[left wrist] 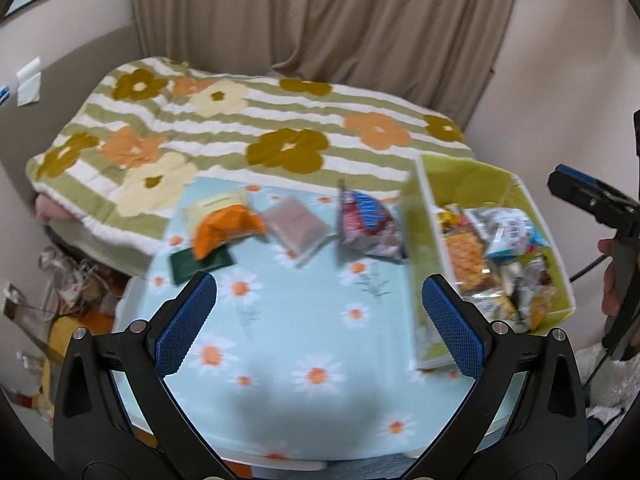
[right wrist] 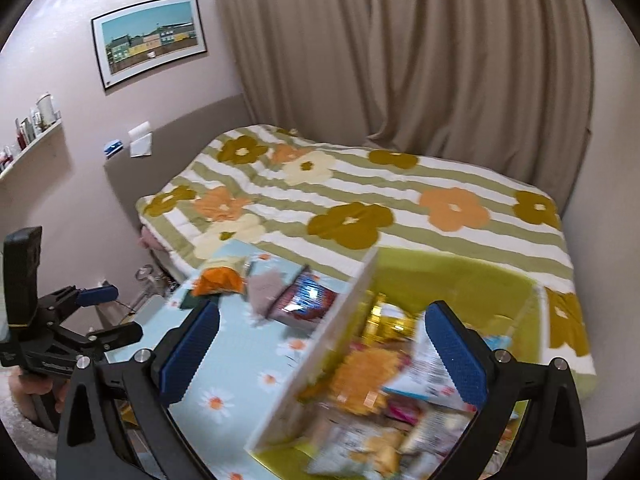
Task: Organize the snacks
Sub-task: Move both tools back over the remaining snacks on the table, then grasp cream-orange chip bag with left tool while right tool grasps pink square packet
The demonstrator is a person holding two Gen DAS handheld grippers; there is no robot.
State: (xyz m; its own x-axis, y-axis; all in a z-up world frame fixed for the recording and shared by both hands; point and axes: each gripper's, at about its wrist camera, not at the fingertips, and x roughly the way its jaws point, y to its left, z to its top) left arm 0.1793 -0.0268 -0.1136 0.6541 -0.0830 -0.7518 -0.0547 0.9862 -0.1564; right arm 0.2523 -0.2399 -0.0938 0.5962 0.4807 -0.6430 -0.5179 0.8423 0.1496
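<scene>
Loose snacks lie on a table with a light blue daisy cloth [left wrist: 304, 320]: an orange packet [left wrist: 224, 230], a dark green packet [left wrist: 200, 264], a pinkish flat packet [left wrist: 298, 226] and a red-and-blue bag [left wrist: 370, 226]. A lime-green box [left wrist: 424, 240] at the right holds several snack packets. My left gripper [left wrist: 318, 320] is open and empty above the cloth, short of the snacks. My right gripper [right wrist: 320, 350] is open and empty over the box [right wrist: 480, 280] and its left wall. The red-and-blue bag [right wrist: 308, 296] and the orange packet [right wrist: 220, 278] lie left of the box.
A bed with a striped flower blanket [left wrist: 256, 128] lies right behind the table, with beige curtains [left wrist: 320, 12] behind it. Clutter [left wrist: 60, 280] sits on the floor at the left. A wall shelf with bottles [right wrist: 32, 132] hangs at the far left.
</scene>
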